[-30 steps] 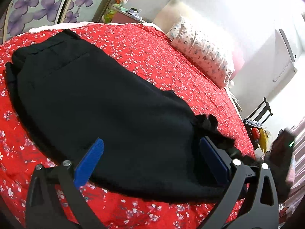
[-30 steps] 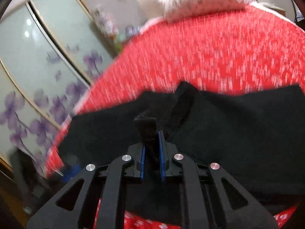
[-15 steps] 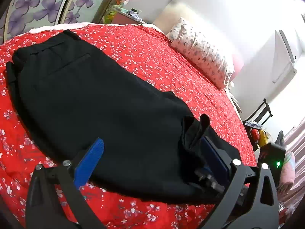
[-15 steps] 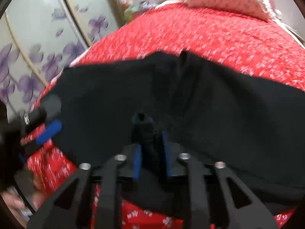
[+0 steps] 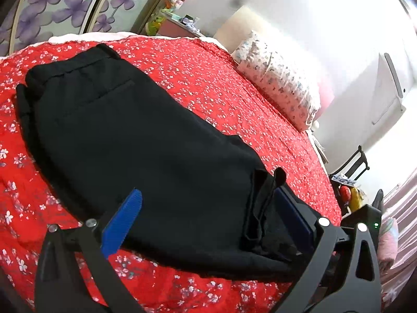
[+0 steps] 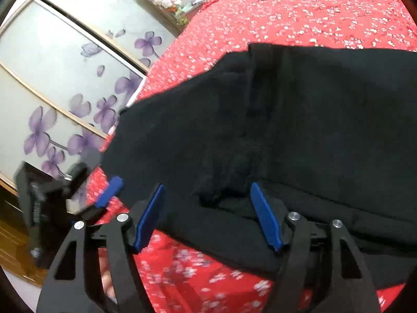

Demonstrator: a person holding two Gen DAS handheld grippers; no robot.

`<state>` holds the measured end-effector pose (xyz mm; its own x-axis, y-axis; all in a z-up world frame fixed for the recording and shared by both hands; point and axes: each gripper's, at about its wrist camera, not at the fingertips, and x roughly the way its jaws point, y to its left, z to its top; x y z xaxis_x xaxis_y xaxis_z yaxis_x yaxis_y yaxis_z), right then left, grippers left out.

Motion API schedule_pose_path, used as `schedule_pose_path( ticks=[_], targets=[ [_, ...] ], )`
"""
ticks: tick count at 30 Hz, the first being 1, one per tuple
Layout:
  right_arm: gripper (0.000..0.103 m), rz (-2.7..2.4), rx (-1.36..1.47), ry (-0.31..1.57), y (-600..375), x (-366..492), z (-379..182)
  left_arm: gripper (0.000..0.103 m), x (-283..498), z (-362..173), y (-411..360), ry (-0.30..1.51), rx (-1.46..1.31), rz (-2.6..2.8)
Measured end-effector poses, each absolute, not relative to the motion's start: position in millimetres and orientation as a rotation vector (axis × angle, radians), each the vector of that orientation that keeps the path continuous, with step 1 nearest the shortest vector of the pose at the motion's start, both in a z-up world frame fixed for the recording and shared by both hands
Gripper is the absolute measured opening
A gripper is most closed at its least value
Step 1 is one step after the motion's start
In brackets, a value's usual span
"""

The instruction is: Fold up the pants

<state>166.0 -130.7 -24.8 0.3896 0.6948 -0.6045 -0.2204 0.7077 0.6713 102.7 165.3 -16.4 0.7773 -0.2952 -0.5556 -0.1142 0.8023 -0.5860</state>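
Black pants [image 5: 146, 140] lie on the red bedspread [image 5: 234, 83]. The right gripper [image 6: 208, 216] is opening over a released cuff (pads clear); the left gripper [image 5: 208, 214] gapes wide, empty. The bunched near cuff [image 5: 260, 206] may spring loose, spoiling the fold.

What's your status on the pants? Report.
Left hand-held gripper open. Right hand-held gripper opening, pants released, flat on bedspread. Nothing in the way.

one pair of black pants [image 5: 135, 140], one pillow [image 5: 278, 83], two hand-held grippers [image 5: 208, 224] [image 6: 208, 216]
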Motion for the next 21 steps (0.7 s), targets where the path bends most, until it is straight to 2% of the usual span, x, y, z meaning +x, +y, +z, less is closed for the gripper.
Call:
schedule_pose_path(
  ticks=[2,7,10,13,18,21],
  targets=[
    [0.077,0.596,0.479,1.077,-125.0,171.7,-35.7,0.101,103.2,-16.6,169.4,0.692,-0.659,-0.1],
    [0.077,0.607,0.363,1.005,-134.0,149.2,-10.3,0.101,102.4,-14.9,180.2,0.706,-0.669,-0.11],
    [0.084,0.584,0.275,0.938,-159.9,125.0,9.3,0.101,98.7,-13.1,188.3,0.721,-0.681,-0.159],
    [0.084,0.572,0.234,0.906,-192.5,99.3,17.1,0.101,91.5,-6.0,198.5,0.746,-0.682,-0.199],
    [0.089,0.569,0.282,0.82,-228.2,70.6,17.4,0.101,72.7,4.5,230.9,0.719,-0.745,-0.201],
    [0.089,0.58,0.372,0.852,-234.2,76.5,6.7,0.101,71.4,-6.9,262.6,0.759,-0.825,-0.149]
  ],
)
